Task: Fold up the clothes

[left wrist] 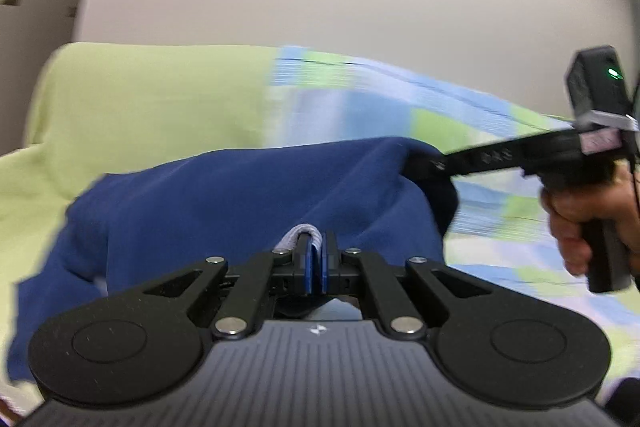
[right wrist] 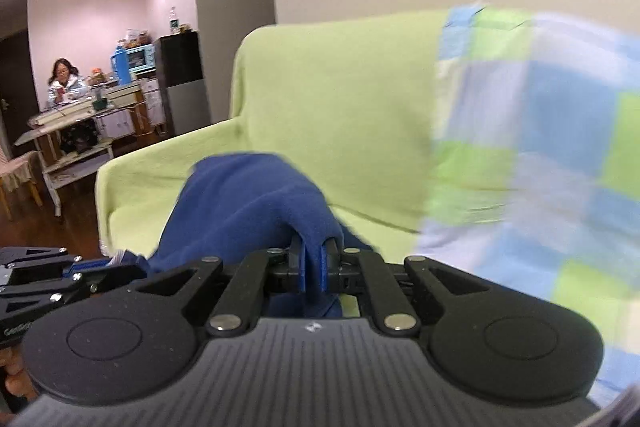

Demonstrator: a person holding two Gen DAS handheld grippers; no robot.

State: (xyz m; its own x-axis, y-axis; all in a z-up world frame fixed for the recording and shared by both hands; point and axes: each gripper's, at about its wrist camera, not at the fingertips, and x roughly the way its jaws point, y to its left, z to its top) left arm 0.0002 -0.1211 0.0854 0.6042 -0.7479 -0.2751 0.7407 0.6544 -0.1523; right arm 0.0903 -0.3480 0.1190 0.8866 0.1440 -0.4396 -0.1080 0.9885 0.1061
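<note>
A dark blue garment [left wrist: 248, 195] hangs lifted above a green-covered sofa. My left gripper [left wrist: 318, 247] is shut on its edge, where a white ribbed trim [left wrist: 302, 231] shows at the fingertips. My right gripper [right wrist: 314, 251] is shut on another part of the blue garment [right wrist: 248, 199], whose cloth drapes over the fingers. In the left wrist view the right gripper [left wrist: 424, 167] reaches in from the right with its tip buried in the cloth. The left gripper [right wrist: 80, 273] shows at the lower left of the right wrist view.
The sofa with its light green cover [right wrist: 340, 87] lies under the garment, and it also shows in the left wrist view [left wrist: 152, 99]. A blue, green and white checked blanket [right wrist: 540, 147] covers its right side. A plain wall stands behind. A table with clutter and a seated person [right wrist: 64, 83] are far left.
</note>
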